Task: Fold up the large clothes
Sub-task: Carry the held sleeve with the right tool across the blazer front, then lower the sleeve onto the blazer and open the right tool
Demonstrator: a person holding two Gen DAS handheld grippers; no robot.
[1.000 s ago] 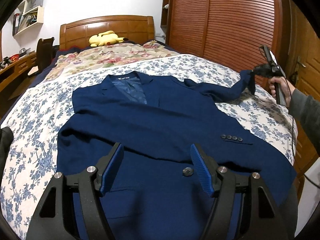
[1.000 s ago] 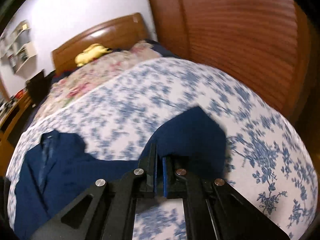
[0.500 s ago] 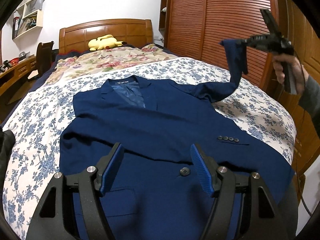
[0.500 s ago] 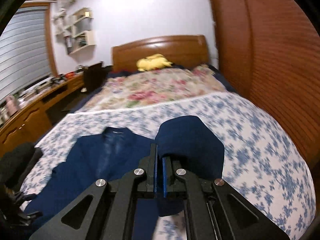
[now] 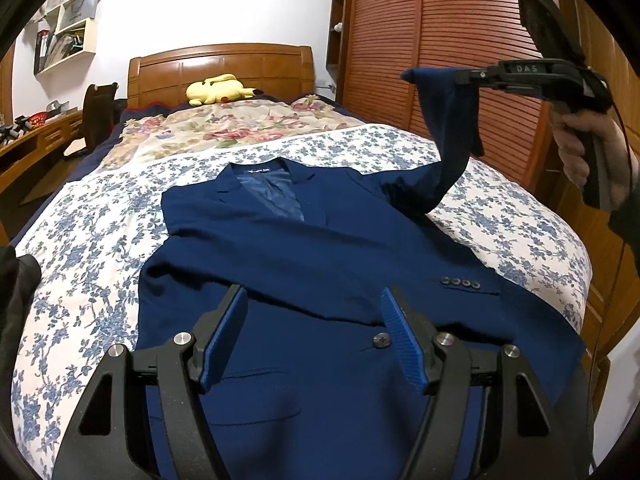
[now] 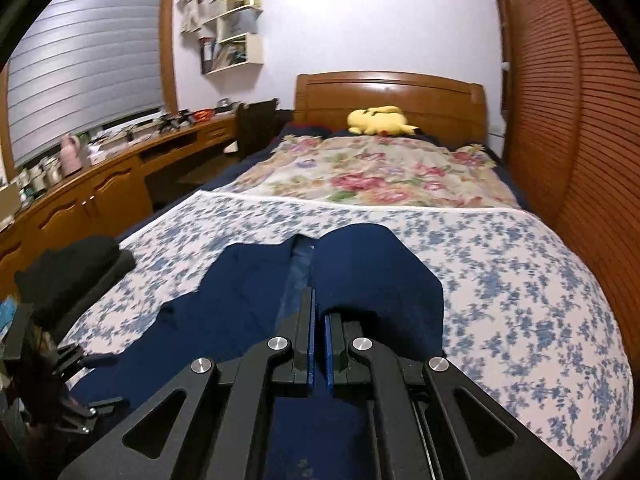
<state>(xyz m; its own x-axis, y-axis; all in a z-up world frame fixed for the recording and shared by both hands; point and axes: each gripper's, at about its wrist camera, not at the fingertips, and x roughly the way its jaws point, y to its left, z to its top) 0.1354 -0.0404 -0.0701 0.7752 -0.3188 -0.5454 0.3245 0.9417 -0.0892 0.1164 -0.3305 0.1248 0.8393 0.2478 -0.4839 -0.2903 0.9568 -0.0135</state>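
Observation:
A navy blue suit jacket (image 5: 320, 248) lies face up on the blue-flowered bed sheet (image 5: 92, 240), collar toward the headboard. One sleeve is folded across its chest, cuff buttons (image 5: 460, 282) showing. My left gripper (image 5: 314, 332) hovers open over the jacket's lower front, nothing between its blue pads. My right gripper (image 5: 460, 76) is shut on the cuff of the other sleeve (image 5: 448, 120) and holds it high above the bed's right side. In the right wrist view the sleeve cuff (image 6: 376, 268) bulges past the shut right gripper (image 6: 319, 312), with the jacket (image 6: 224, 312) below.
A yellow plush toy (image 5: 218, 89) lies by the wooden headboard (image 5: 220, 64), on a floral quilt (image 5: 224, 128). Slatted wooden wardrobe doors (image 5: 448, 32) line the right side. A desk (image 6: 100, 184) with clutter and a chair (image 6: 256, 124) stand left. A dark bundle (image 6: 72, 268) lies at the sheet's left edge.
My right gripper lifted the sleeve cuff off the bed's right side, raised it high and swung toward the jacket, rolling level. The left gripper stayed put, open.

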